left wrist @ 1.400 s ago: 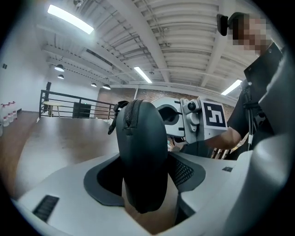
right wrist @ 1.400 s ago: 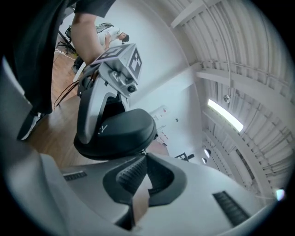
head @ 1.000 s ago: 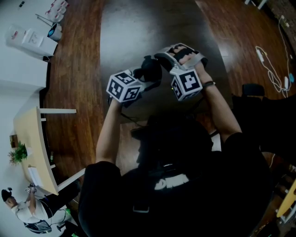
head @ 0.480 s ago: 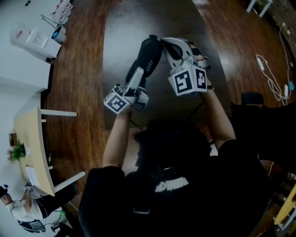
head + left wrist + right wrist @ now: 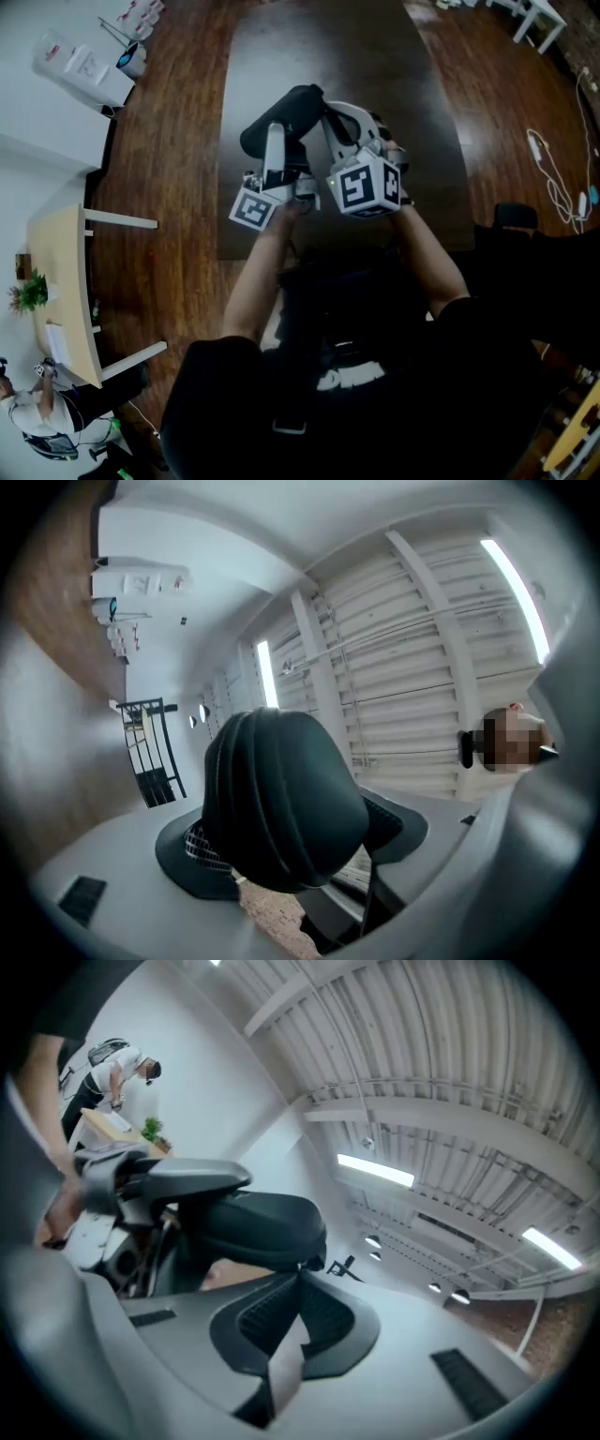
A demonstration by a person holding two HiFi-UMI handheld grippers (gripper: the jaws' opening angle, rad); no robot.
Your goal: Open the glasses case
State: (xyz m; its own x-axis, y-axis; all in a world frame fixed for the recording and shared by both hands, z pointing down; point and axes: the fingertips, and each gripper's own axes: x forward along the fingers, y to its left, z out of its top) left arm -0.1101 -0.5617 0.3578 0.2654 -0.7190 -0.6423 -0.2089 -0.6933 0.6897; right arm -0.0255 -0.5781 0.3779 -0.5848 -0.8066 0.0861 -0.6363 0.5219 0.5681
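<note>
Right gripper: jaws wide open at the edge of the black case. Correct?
No. The right gripper has its jaws closed, not wide open: the pads meet, pinched at the edge of the black case. The right gripper view shows it.

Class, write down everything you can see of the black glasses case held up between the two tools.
The glasses case is a black, matte, rounded oblong shell with lengthwise ridges; no opening shows. It is held in the air above the dark table. The right tool, jaws closed, pinches one end. The rest stands between the wide-apart jaws of the left tool, which have just been opening; it seems to lean on one pad, unclamped.
</note>
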